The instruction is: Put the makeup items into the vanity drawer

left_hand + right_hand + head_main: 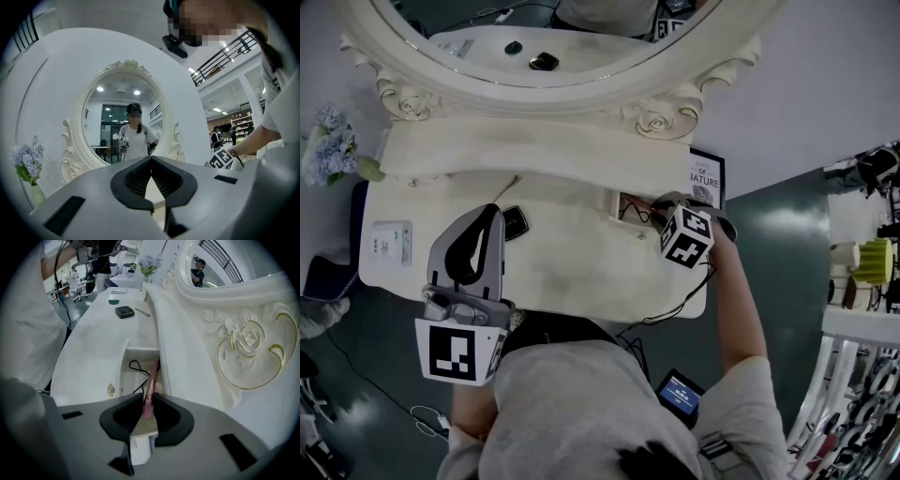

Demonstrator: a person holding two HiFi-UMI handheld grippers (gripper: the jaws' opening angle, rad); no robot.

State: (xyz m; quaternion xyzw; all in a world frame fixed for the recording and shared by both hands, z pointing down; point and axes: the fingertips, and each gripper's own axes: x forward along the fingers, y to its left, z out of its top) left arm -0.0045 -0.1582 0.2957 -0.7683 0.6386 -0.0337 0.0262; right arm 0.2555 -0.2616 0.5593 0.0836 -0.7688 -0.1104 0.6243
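Head view: the white vanity top (572,262) is smooth, with a matte finish. Behind it stands an oval mirror (534,37) in a cream frame of carved scrolls and roses. A small drawer (617,204) stands open at the top's right rear. The right gripper (664,214) hangs over this drawer, with its marker cube (686,236) facing up. The left gripper (492,214) rests over the left half of the top, just beside a flat black compact (515,222). Blue flowers (328,145) stand at the far left.

Left gripper view: the ribbed black pads meet at the tips. Nothing is between them. The jaws face the mirror.

Right gripper view: the jaws are nearly together and clamp the lower end of a slender pink stick (151,380). The stick is smooth and rod-shaped. It points away from the gripper, and its far end lies inside the open drawer, above a looped black cord (136,367). A gold knob (111,390) is fitted to the drawer front. A small green dish (114,301) lies farther along the top.
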